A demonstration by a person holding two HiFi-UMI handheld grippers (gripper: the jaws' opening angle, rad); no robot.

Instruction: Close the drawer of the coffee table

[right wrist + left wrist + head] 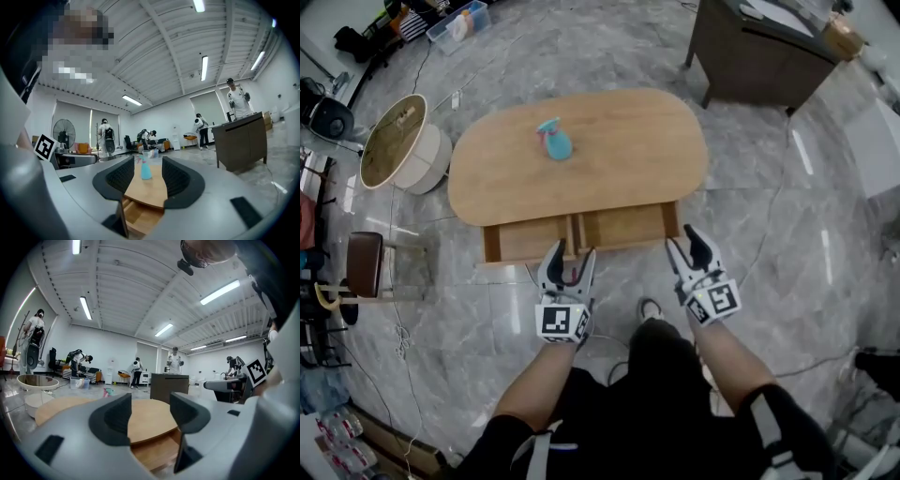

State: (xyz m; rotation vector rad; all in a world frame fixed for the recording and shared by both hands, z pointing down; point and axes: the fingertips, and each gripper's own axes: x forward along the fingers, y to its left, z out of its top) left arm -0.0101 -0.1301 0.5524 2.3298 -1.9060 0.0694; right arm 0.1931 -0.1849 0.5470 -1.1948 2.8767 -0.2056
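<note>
An oval wooden coffee table [619, 141] stands on the grey floor with its drawer [581, 232] pulled out towards me, two empty compartments showing. My left gripper [566, 263] hovers open just in front of the drawer's front edge, near its middle. My right gripper [688, 250] is open too, close to the drawer's right front corner. In the left gripper view the tabletop [150, 420] and open drawer [154, 453] lie between the jaws. The right gripper view shows the drawer [138, 213] below the table edge.
A teal spray bottle [554, 141] stands on the tabletop and shows between the right jaws [146, 169]. A round white side table [401, 142] sits at left, a brown stool [364, 263] nearer me, a dark cabinet [759, 52] at back right. Several people stand far off.
</note>
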